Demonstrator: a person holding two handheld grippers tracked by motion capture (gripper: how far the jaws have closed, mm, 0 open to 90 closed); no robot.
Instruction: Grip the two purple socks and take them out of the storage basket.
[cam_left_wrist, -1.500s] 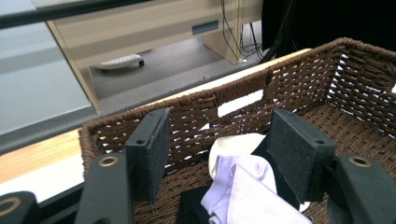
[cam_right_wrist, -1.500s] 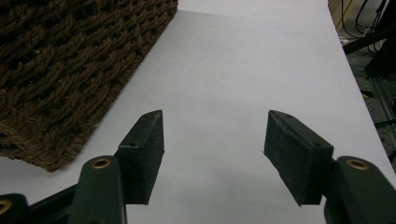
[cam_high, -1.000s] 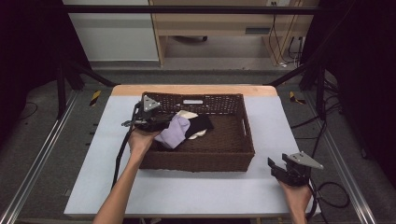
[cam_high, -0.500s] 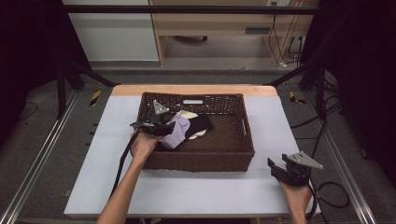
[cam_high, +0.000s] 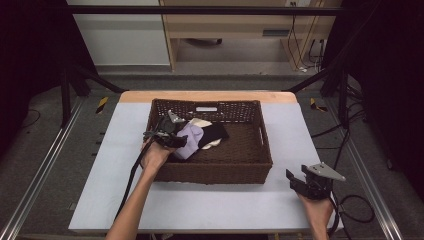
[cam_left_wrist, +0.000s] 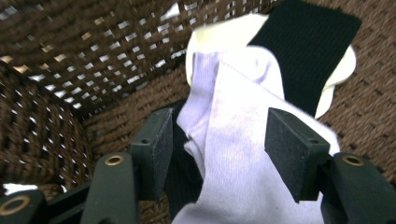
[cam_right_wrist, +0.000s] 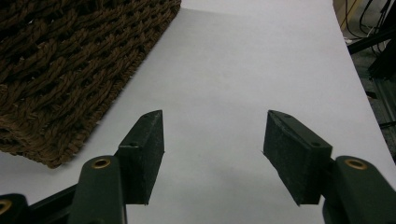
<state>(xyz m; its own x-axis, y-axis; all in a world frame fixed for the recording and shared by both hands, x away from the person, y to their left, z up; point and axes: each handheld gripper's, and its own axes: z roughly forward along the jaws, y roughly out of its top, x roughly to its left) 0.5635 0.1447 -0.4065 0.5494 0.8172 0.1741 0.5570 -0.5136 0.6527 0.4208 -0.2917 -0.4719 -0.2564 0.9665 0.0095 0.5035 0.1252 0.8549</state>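
Moved from the basket's left rim a second ago, the left gripper (cam_high: 172, 136) now reaches further inside toward the cloths, while the right gripper (cam_high: 307, 181) has stayed put at the table's 4 o'clock corner

High view: a brown wicker basket (cam_high: 220, 172) sits mid-table on the white table (cam_high: 100, 165). Its left half holds a lilac cloth (cam_high: 189, 141), with a black cloth (cam_high: 216, 132) and a cream cloth (cam_high: 200, 122) at its 2 and 12 o'clock. The left hand (cam_high: 156, 156) rests over the basket's near-left wall, its gripper touching the lilac cloth; whether the jaws have closed cannot be told from up here. The right gripper's jaws stand apart over bare table

Left gripper view: the jaws stand apart, one on each side of a raised fold of the lilac cloth (cam_left_wrist: 233, 154), not clamped on it. The black cloth (cam_left_wrist: 308, 51) lies at 1 o'clock over the cream cloth (cam_left_wrist: 224, 35), the woven wall (cam_left_wrist: 70, 56) rising at 10 o'clock

Right gripper view: jaws wide apart and empty above the table (cam_right_wrist: 243, 70), the basket's corner (cam_right_wrist: 60, 79) at 10 o'clock
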